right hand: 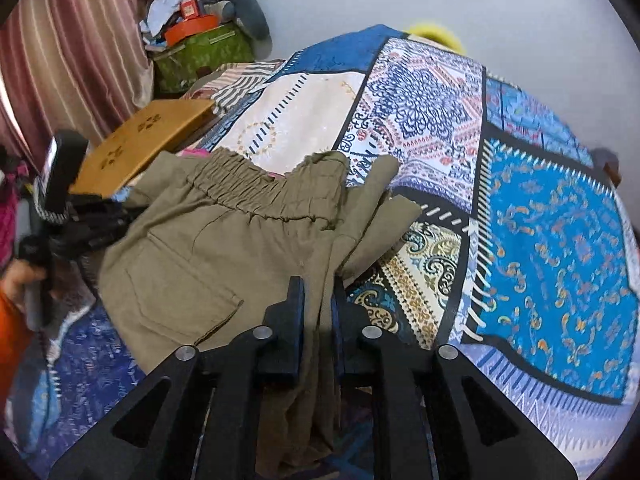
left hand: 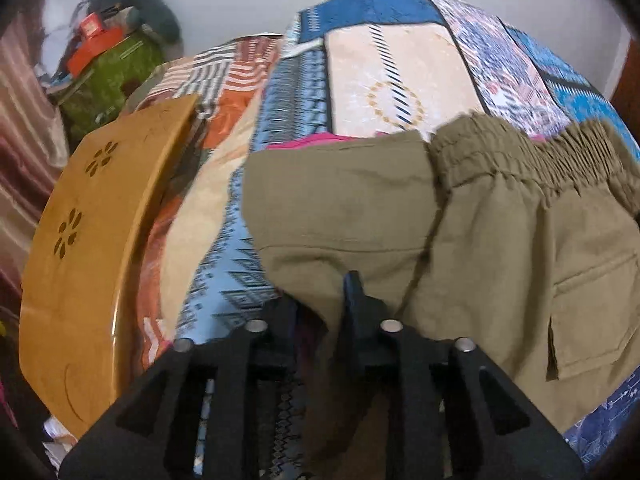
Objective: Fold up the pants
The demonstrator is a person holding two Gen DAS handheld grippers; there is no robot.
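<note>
Olive pants [right hand: 224, 240] gripped at both ends, lying on a patchwork bedspread [right hand: 552, 248].

The pants lie just ahead of both sets of fingers, elastic waistband [left hand: 540, 156] at the far edge, back pocket [left hand: 592, 312] facing up. The right gripper [right hand: 318, 304] pinches a bunched fold of the fabric between its fingers. The left gripper [left hand: 320, 300] has cloth draped between and over its fingers, closed on the pants. Beyond the left fingers, to their left, sits a tan wooden board [left hand: 92, 248] with flower cut-outs; farther off, a green bag [right hand: 200, 58] and orange boxes [right hand: 192, 26]. No brand, label or writing is legible.
</note>
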